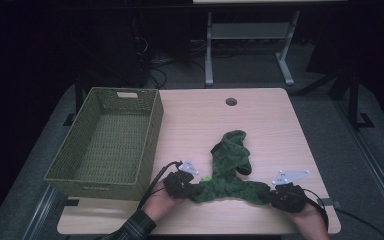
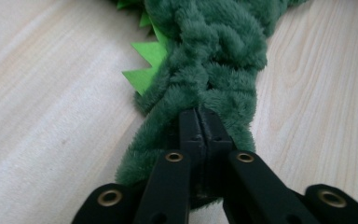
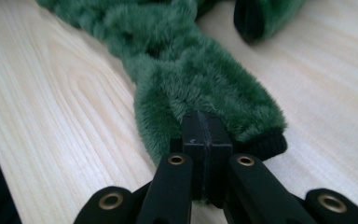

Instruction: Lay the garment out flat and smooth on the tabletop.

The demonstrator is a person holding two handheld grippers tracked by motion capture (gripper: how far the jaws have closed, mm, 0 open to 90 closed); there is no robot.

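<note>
Low over the table's near edge, both hands lie level — left tool (image 1: 192,188) and right tool (image 1: 271,196) clamped on green plush garment (image 1: 228,175).

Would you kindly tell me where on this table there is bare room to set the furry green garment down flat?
The far stretch of the light wooden table, between the woven green basket and the right edge around the round cable hole, is bare. The near edge is crowded: both claws pinch the furry green garment there.
</note>
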